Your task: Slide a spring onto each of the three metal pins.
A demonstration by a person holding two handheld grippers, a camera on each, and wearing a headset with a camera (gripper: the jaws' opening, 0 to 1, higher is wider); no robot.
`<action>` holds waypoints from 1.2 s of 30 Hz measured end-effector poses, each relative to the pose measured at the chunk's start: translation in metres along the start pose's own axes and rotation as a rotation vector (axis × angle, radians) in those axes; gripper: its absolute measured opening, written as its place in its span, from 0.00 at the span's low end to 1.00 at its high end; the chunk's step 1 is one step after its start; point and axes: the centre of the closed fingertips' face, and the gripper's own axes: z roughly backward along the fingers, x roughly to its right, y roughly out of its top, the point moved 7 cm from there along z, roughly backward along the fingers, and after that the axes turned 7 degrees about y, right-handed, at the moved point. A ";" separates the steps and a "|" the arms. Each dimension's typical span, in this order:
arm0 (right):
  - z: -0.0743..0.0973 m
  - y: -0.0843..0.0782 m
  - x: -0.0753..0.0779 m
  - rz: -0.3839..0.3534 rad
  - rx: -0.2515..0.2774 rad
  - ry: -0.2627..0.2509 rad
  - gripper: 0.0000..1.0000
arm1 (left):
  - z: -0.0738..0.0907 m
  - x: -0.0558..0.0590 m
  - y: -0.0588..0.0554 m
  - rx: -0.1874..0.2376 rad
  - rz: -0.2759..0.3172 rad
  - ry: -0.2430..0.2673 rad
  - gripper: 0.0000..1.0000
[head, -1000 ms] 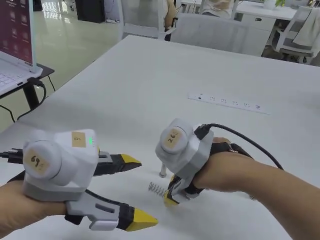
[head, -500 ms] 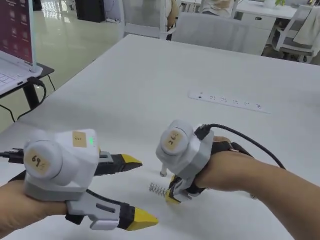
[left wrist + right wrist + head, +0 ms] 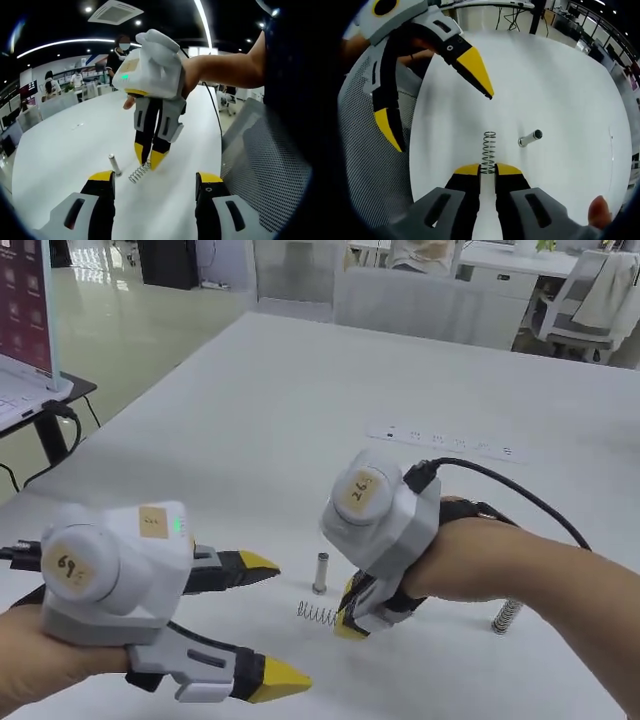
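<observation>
My right gripper (image 3: 349, 626) is shut on one end of a small steel spring (image 3: 316, 613), which sticks out level and low over the white table (image 3: 300, 410). In the right gripper view the spring (image 3: 489, 148) runs forward from my shut right gripper (image 3: 488, 170). A bare metal pin (image 3: 321, 572) stands upright just beyond the spring; it also shows as the pin (image 3: 530, 138). Another pin wearing a spring (image 3: 506, 616) stands to the right, behind the arm. My left gripper (image 3: 270, 620) is open, its jaws facing the spring (image 3: 139, 171) with a gap between. My left gripper (image 3: 156, 177) holds nothing.
A white power strip (image 3: 445, 440) lies across the table further back. A laptop (image 3: 20, 320) sits on a stand off the table's left side. Office chairs and desks stand behind the table's far edge. A black cable trails from the right gripper.
The head camera has shifted a little. My right gripper with the spring has eased right, so the upright pin now shows in full. The left gripper stays put.
</observation>
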 end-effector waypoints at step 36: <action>0.057 0.011 -0.037 0.151 0.003 0.028 0.08 | -0.006 0.005 0.035 0.029 -0.123 -0.089 0.30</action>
